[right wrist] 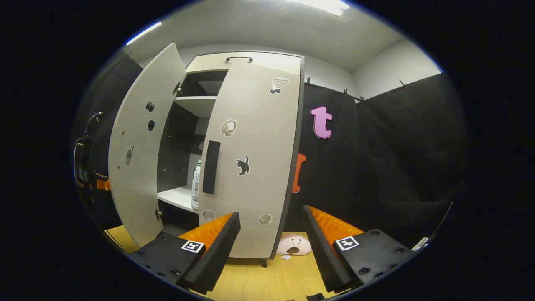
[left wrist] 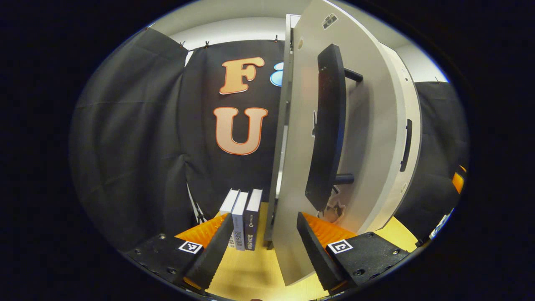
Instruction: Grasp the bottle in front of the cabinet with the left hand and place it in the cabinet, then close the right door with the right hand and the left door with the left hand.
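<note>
The tall pale cabinet (right wrist: 250, 62) stands on the wooden floor. Its left door (right wrist: 138, 154) is swung wide open, while the right door (right wrist: 255, 167), with stickers and a black handle (right wrist: 211, 167), lies almost flush with the front. The bottle (right wrist: 195, 184) stands upright on a shelf inside, partly hidden by the right door's edge. My right gripper (right wrist: 271, 212) is open, a short way in front of the right door. My left gripper (left wrist: 264, 217) is open close to the left door's outer face (left wrist: 301, 138); the door's lower edge sits between the fingers, beneath its black handle (left wrist: 330, 125).
Three books (left wrist: 242, 221) stand upright on the floor left of the cabinet. A pink plush toy (right wrist: 294, 244) lies by the cabinet's right foot. Black cloth walls close in behind and on both sides. The hand-held left gripper (right wrist: 87, 167) shows behind the open door.
</note>
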